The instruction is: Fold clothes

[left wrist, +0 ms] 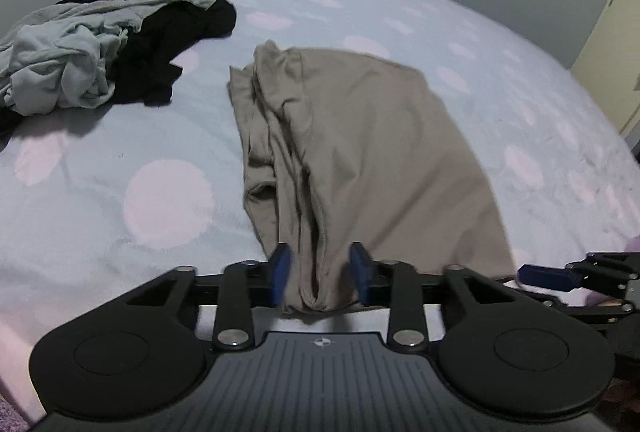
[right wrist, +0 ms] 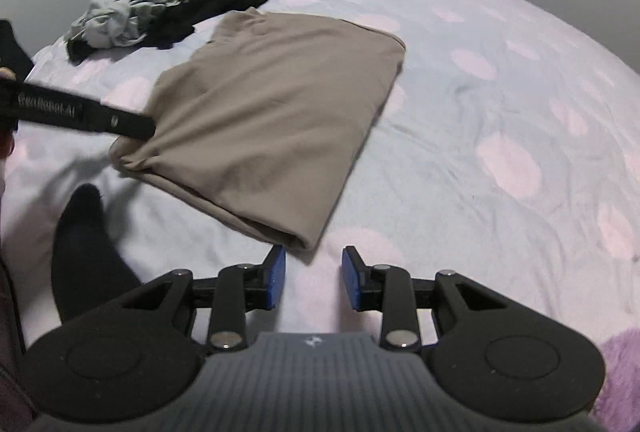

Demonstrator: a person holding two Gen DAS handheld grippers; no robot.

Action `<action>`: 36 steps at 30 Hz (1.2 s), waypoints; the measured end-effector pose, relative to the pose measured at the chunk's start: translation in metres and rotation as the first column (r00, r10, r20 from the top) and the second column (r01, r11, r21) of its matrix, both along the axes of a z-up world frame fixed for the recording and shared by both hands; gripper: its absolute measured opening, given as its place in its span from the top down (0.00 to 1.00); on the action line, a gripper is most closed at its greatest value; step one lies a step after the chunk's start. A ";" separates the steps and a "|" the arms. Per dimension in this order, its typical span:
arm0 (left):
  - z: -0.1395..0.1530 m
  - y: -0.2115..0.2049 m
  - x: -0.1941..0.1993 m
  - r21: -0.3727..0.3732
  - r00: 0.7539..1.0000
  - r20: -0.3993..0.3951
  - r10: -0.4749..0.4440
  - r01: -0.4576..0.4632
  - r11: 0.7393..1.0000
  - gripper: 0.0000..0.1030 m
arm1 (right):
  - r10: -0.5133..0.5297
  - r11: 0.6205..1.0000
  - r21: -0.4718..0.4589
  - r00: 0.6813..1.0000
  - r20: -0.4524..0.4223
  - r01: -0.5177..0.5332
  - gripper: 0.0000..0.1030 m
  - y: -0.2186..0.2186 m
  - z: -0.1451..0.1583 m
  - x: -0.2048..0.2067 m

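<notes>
Left gripper clamped on tan shirt edge, right gripper apart, empty, grey-black clothes pile beyond

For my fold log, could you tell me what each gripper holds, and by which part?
The left gripper holds the tan garment by a bunched near corner. The right gripper holds nothing, open beside the other near corner.

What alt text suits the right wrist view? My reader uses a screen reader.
A tan shirt lies half folded on a spotted bedsheet, the left gripper holding its near-left corner. The right gripper hovers open by the near-right corner, with a pile of clothes behind.
</notes>
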State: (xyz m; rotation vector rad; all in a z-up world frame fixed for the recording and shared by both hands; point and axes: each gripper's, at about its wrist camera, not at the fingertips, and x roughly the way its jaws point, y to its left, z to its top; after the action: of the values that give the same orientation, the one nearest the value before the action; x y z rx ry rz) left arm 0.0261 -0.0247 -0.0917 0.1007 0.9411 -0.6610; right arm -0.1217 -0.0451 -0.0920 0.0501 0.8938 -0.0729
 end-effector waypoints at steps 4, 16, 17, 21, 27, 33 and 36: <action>-0.004 0.002 0.003 0.010 1.000 -0.006 0.025 -0.025 1.000 0.96 | 0.009 1.000 0.003 1.000 0.027 -0.009 0.67 0.003 -0.005 0.004; 0.008 0.017 0.001 0.040 0.995 -0.004 0.101 -0.101 0.994 1.00 | 0.033 0.999 -0.022 0.999 0.015 -0.033 0.96 0.009 -0.008 0.005; 0.007 0.017 0.001 0.044 0.995 -0.008 0.103 -0.102 0.994 1.00 | 0.035 0.999 -0.024 0.999 0.014 -0.035 0.96 0.009 -0.009 0.006; 0.003 0.017 0.004 0.060 0.994 -0.024 0.109 -0.107 0.992 0.97 | 0.030 0.999 -0.010 0.999 0.010 -0.030 0.94 0.006 -0.007 0.006; 0.011 0.026 0.003 0.026 0.992 -0.011 0.124 -0.123 0.992 0.70 | -0.010 1.000 0.010 0.999 0.047 0.009 0.90 0.003 0.005 -0.004; 0.028 0.032 0.008 -0.103 0.987 0.058 0.153 -0.146 0.984 0.51 | -0.053 0.999 0.000 0.990 0.130 0.054 0.70 0.000 0.024 -0.002; 0.032 0.025 0.013 -0.143 0.984 0.091 0.150 -0.136 0.980 0.48 | -0.079 0.997 0.014 0.985 0.154 0.078 0.63 -0.004 0.030 0.004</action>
State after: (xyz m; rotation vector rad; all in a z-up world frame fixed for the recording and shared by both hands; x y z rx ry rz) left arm 0.0389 -0.0001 -0.0595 -0.0545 0.7946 -0.5796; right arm -0.1176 -0.0490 -0.0625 0.0967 0.7371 -0.1371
